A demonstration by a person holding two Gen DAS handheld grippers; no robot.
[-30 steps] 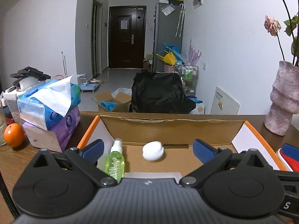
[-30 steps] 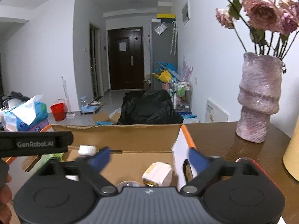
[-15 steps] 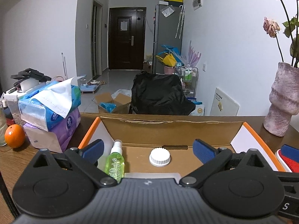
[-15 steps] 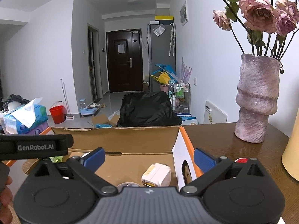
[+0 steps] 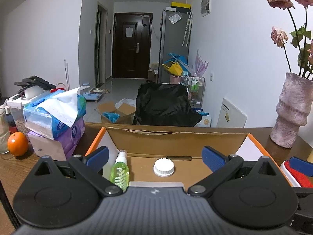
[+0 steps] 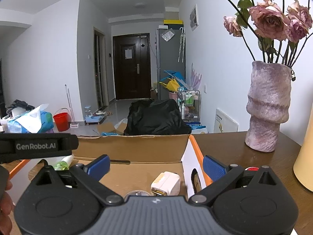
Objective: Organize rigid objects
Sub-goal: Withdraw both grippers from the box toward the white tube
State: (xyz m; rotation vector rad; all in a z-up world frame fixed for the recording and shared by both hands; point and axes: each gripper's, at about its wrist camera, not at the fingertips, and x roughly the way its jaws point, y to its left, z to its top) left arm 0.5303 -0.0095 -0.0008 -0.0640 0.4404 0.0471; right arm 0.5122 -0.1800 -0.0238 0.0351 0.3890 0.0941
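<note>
The right gripper (image 6: 155, 165) hangs wide apart and empty over the cardboard box (image 6: 133, 148), a white charger (image 6: 166, 183) just below it, a purple vase (image 6: 268, 107) far to its right on the desk (image 6: 230, 148).

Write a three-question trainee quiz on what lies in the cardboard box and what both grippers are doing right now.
1. True or false: the left gripper holds the round white ribbed cap.
2. Which thing lies nearest the brown cardboard box's left wall? A) green spray bottle B) white plug adapter C) white cap
3. Fill in: the right gripper has its jaws ____.

Key: 1 false; 2 A; 3 open.
</note>
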